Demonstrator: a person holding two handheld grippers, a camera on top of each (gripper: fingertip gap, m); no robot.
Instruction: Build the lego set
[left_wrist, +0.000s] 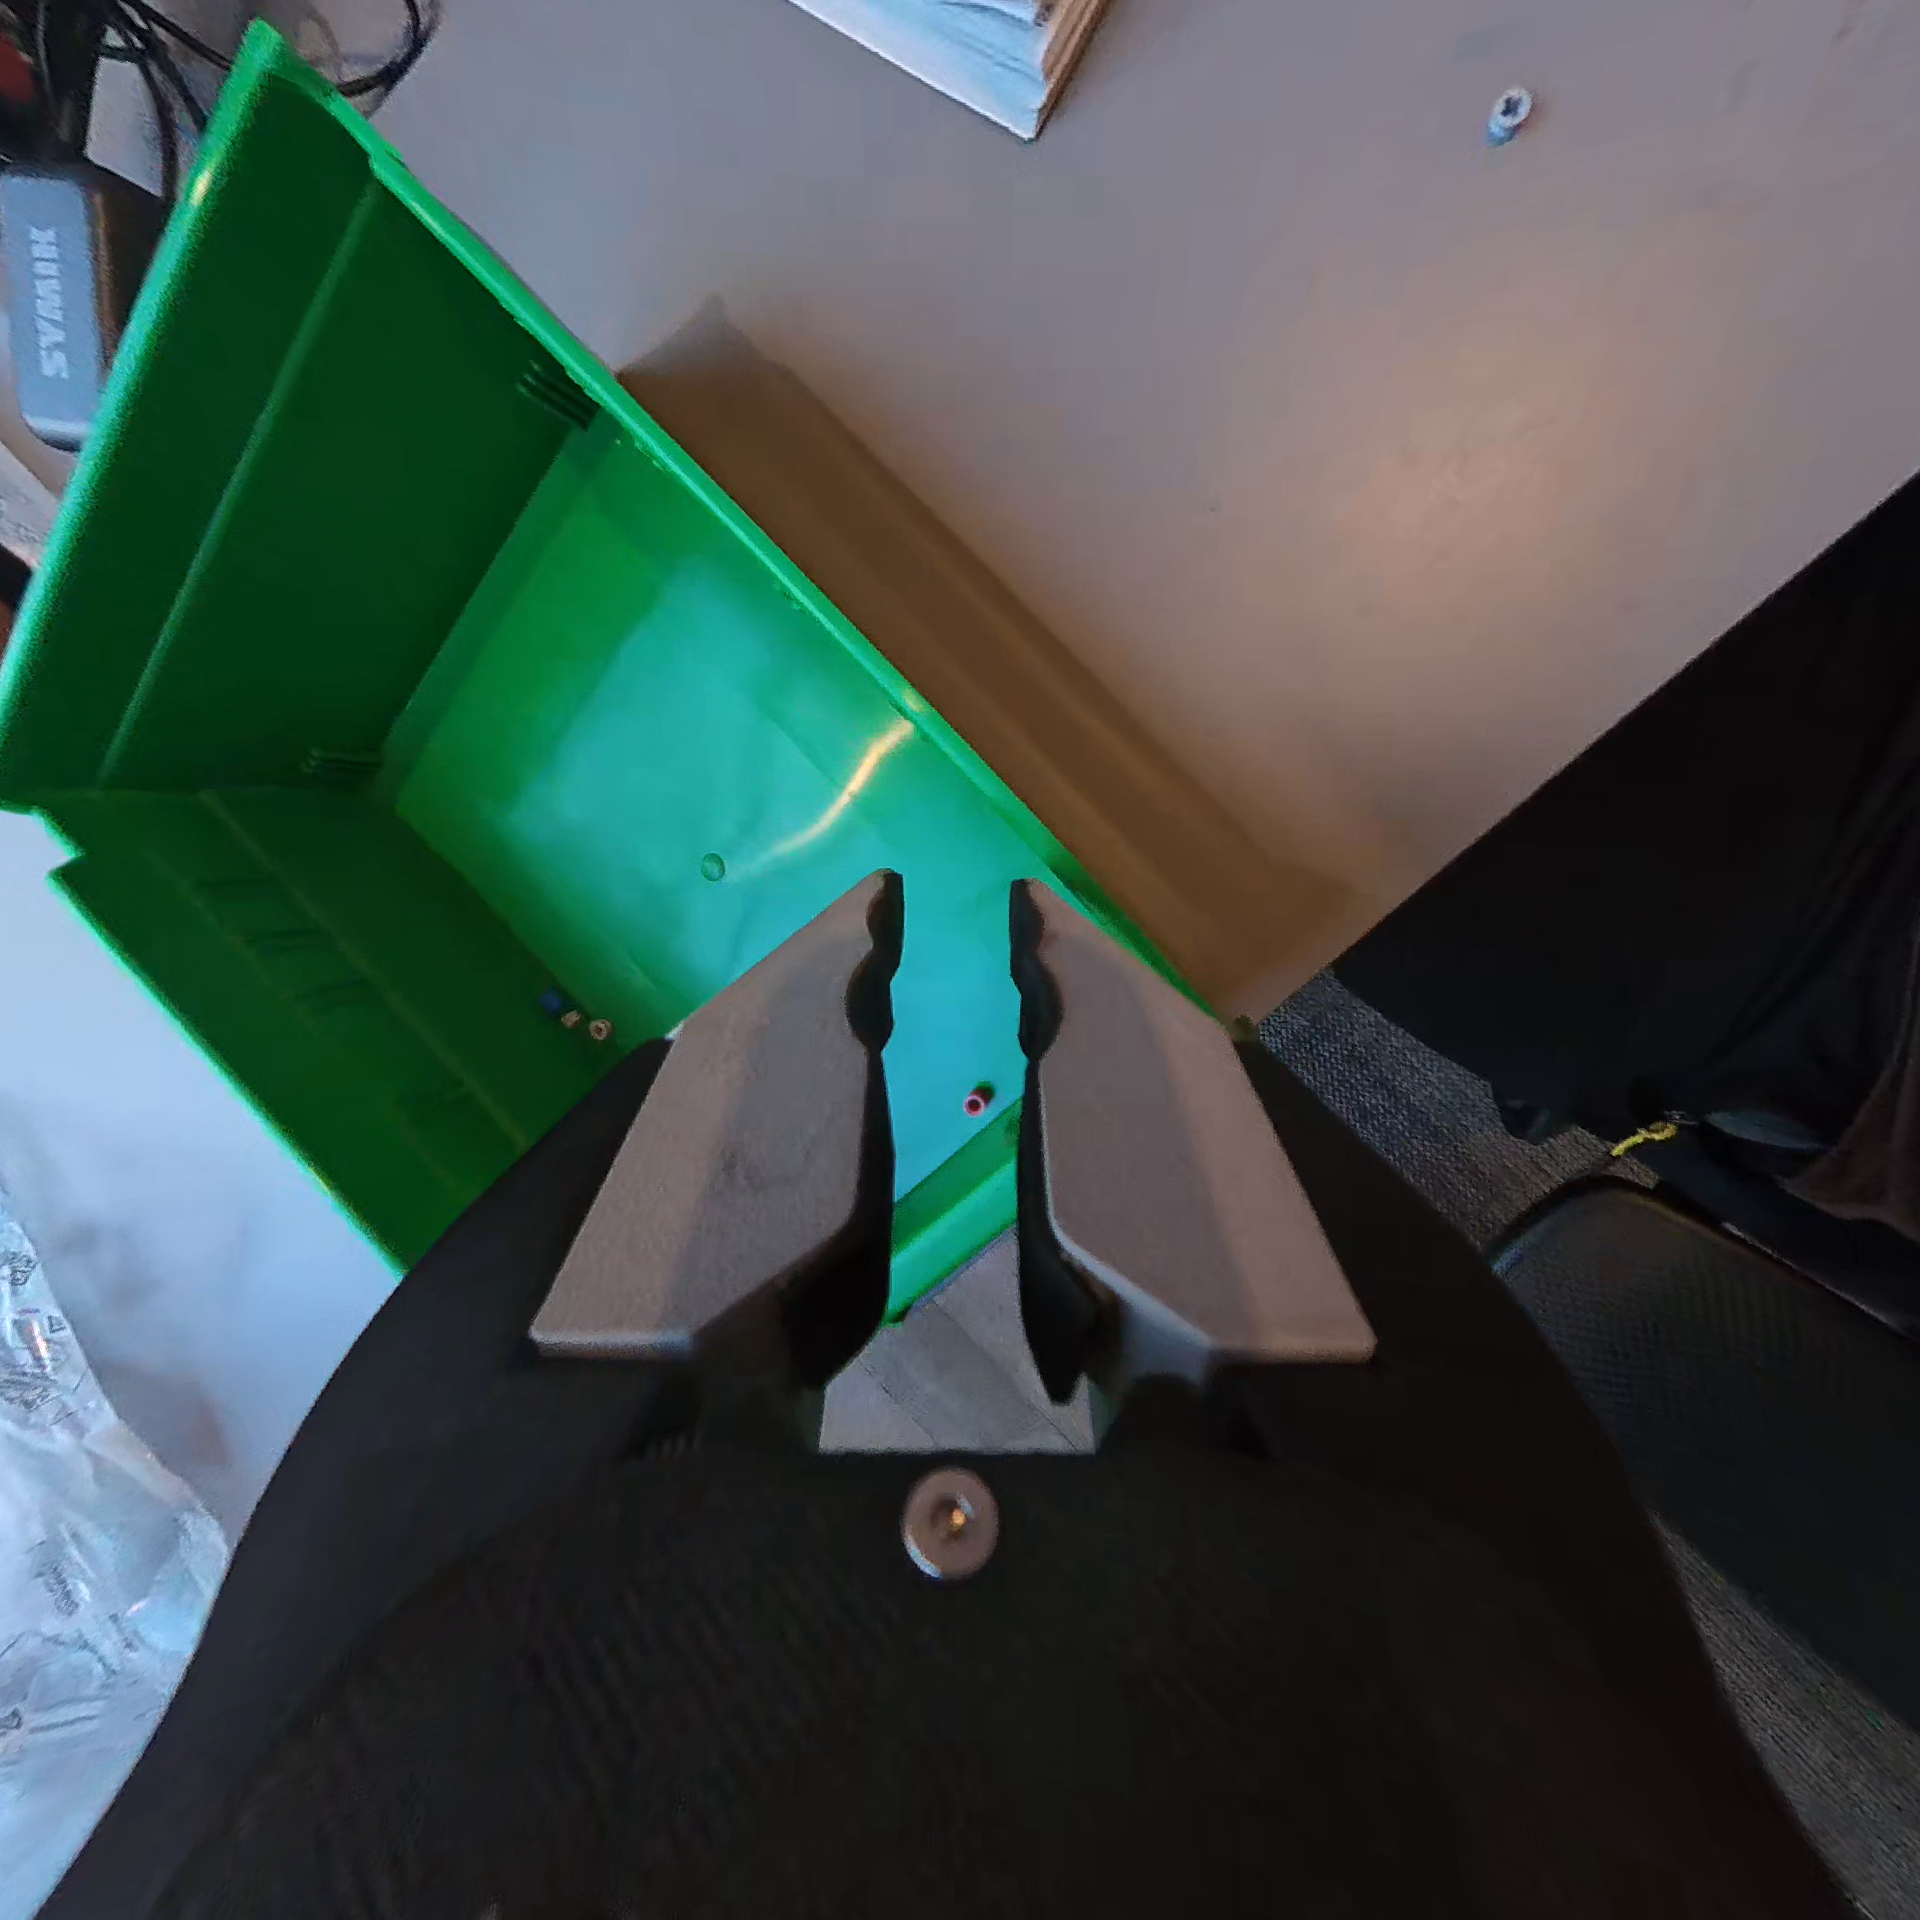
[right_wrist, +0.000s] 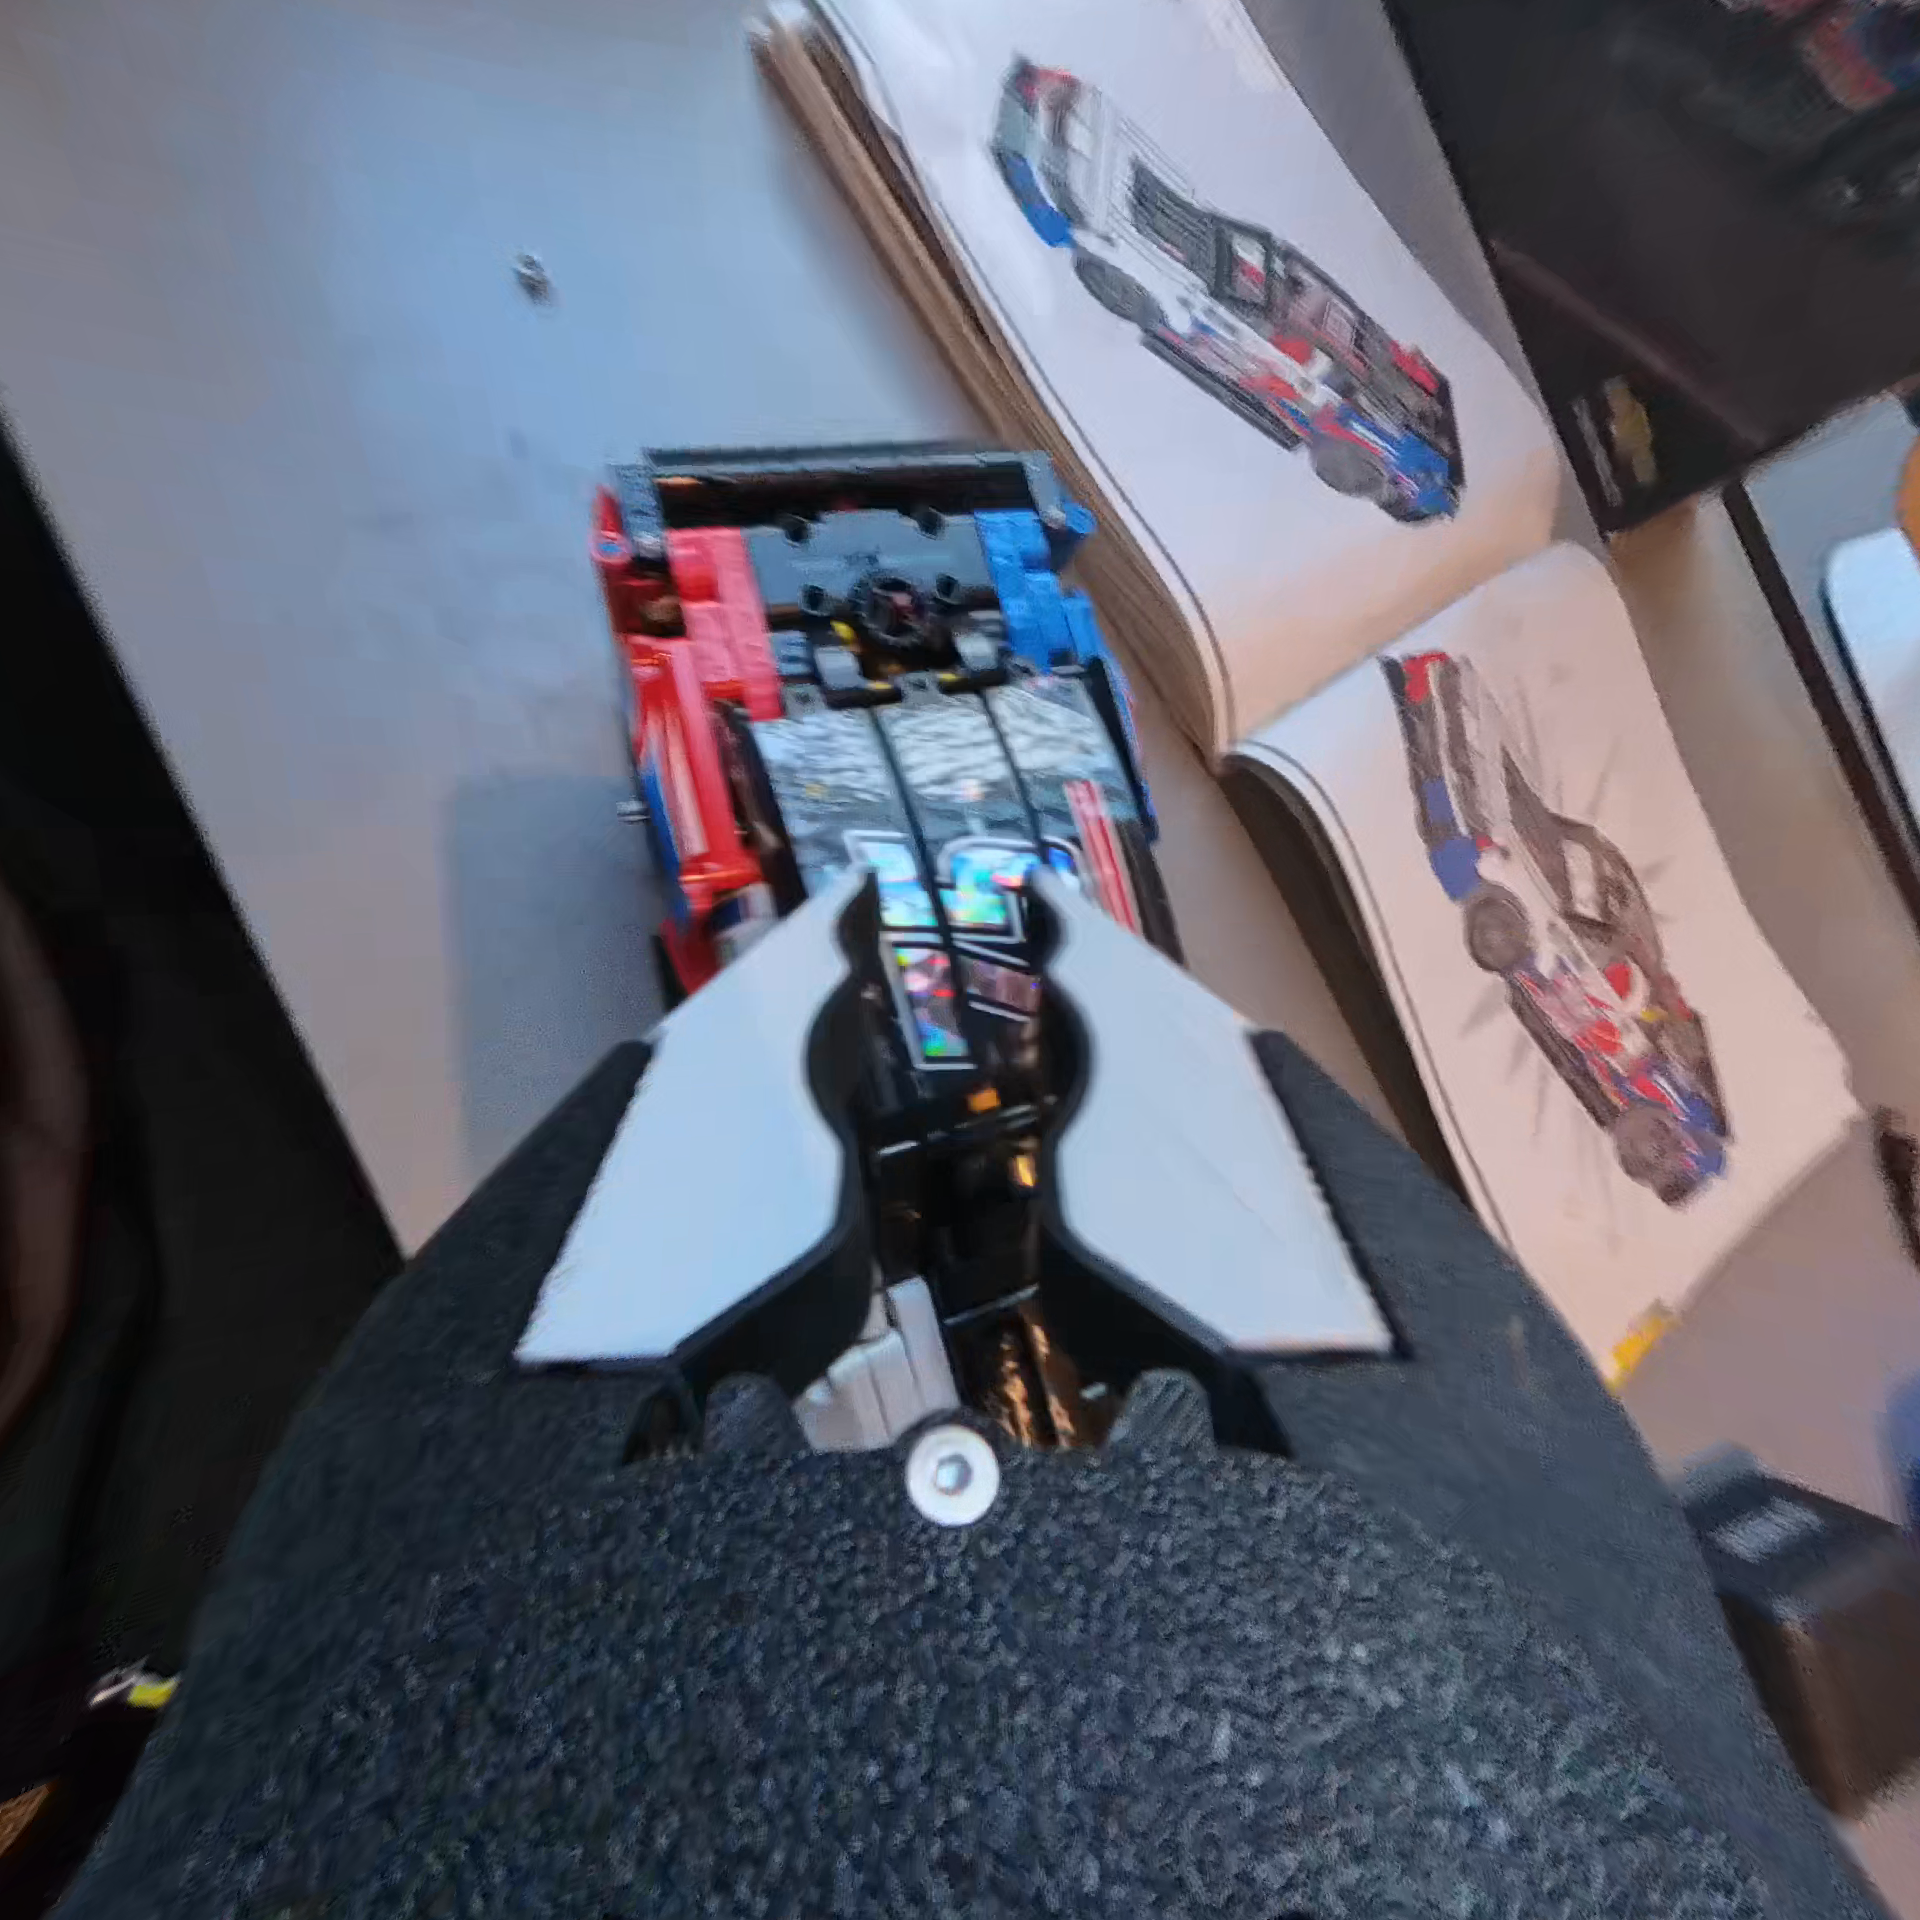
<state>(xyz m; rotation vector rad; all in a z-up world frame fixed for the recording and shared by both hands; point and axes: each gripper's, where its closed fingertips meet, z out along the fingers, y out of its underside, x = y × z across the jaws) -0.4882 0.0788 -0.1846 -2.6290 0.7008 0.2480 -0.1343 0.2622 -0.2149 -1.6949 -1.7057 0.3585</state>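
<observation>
Left gripper (left_wrist: 954, 883): I hold it over the near end of a green bin (left_wrist: 312, 582), fingers a narrow gap apart, nothing between them.
Bin: it sits at the table (left_wrist: 1299, 416) edge; a red piece (left_wrist: 977, 1099) lies between my fingers' lines, and small blue and pale pieces (left_wrist: 571, 1013) lie just left of them.
Right gripper (right_wrist: 951, 883): my fingers stand spread wider, above the car (right_wrist: 862, 707), gripping nothing that I can see.
Car: a red, blue and black model, lengthwise ahead of my right gripper on the table.
Booklet (right_wrist: 1299, 499): open, right of the car, showing car drawings.
</observation>
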